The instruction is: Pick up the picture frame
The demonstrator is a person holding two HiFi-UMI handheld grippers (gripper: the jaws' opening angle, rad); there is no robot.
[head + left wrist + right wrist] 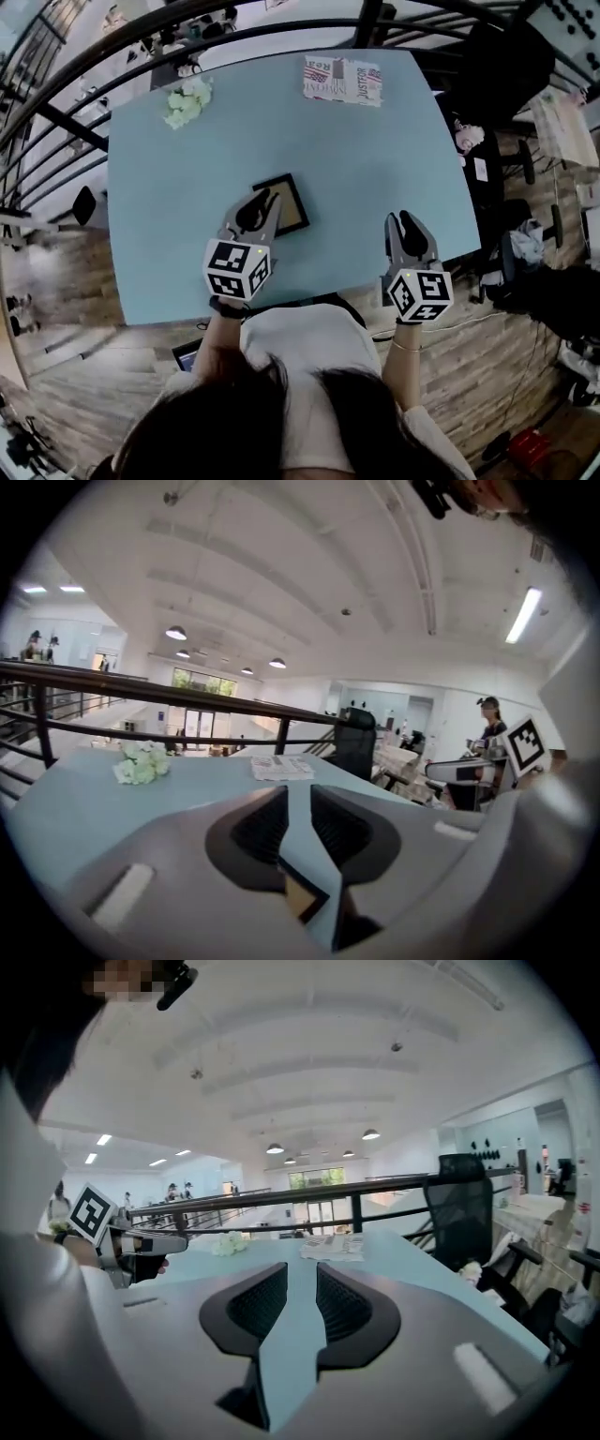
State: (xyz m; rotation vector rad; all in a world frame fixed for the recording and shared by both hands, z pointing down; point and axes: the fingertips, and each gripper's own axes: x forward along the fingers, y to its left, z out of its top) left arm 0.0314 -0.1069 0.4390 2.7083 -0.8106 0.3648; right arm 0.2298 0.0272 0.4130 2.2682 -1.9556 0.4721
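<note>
The picture frame (284,205), black-edged with a tan inside, lies flat on the light blue table (375,159) near its front middle. My left gripper (271,196) hovers over the frame's left edge, jaws a narrow gap apart and holding nothing. In the left gripper view a corner of the frame (302,899) shows low between the jaws of the left gripper (299,794). My right gripper (401,218) is over bare table to the right of the frame, well apart from it. In its own view the right gripper (302,1274) has only table in its narrow gap.
A bunch of white flowers (187,101) lies at the table's far left and a printed paper (342,80) at the far middle. A black railing (84,66) runs behind the table. A black office chair (506,66) stands at the right.
</note>
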